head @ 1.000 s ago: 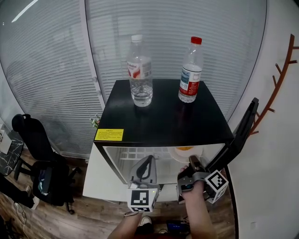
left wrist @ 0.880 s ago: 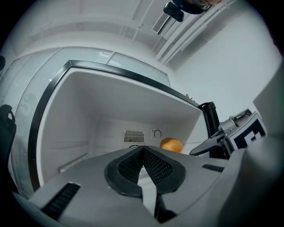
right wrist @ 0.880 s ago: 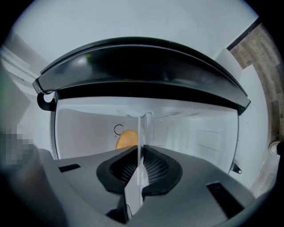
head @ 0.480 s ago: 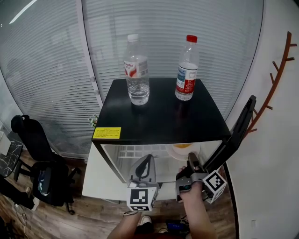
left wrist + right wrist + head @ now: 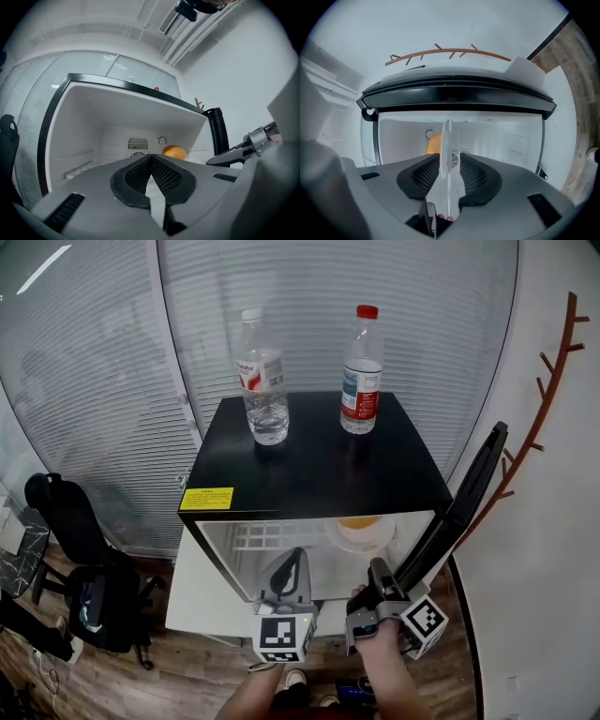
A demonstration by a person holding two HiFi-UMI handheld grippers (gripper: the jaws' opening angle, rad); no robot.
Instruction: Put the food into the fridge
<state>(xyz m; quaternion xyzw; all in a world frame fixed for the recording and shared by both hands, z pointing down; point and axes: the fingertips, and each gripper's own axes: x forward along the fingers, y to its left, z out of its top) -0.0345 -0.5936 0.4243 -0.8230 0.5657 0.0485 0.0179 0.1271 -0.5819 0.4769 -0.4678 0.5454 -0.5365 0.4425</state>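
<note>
A small fridge (image 5: pixel 309 474) with a black top stands with its door (image 5: pixel 459 502) swung open to the right. Inside, a white plate (image 5: pixel 361 532) rests on the shelf with an orange-yellow piece of food (image 5: pixel 359 521) on it. My right gripper (image 5: pixel 377 570) is just in front of the plate and open. The plate's rim (image 5: pixel 446 140) shows edge-on in the gap between its jaws, with the food (image 5: pixel 433 144) behind. My left gripper (image 5: pixel 295 559) is shut on nothing at the fridge mouth, left of the plate. Its view shows the food (image 5: pixel 174 152) deep inside.
Two water bottles stand on the fridge top, one clear (image 5: pixel 262 381) and one with a red cap (image 5: pixel 360 371). A black office chair (image 5: pixel 75 540) is at the lower left. A brown wall rack (image 5: pixel 553 381) is at the right. Blinds cover the glass wall behind.
The right gripper has drawn back a little from the fridge opening while the plate and food stay on the shelf. The left gripper has barely moved. The head view has shifted slightly.
</note>
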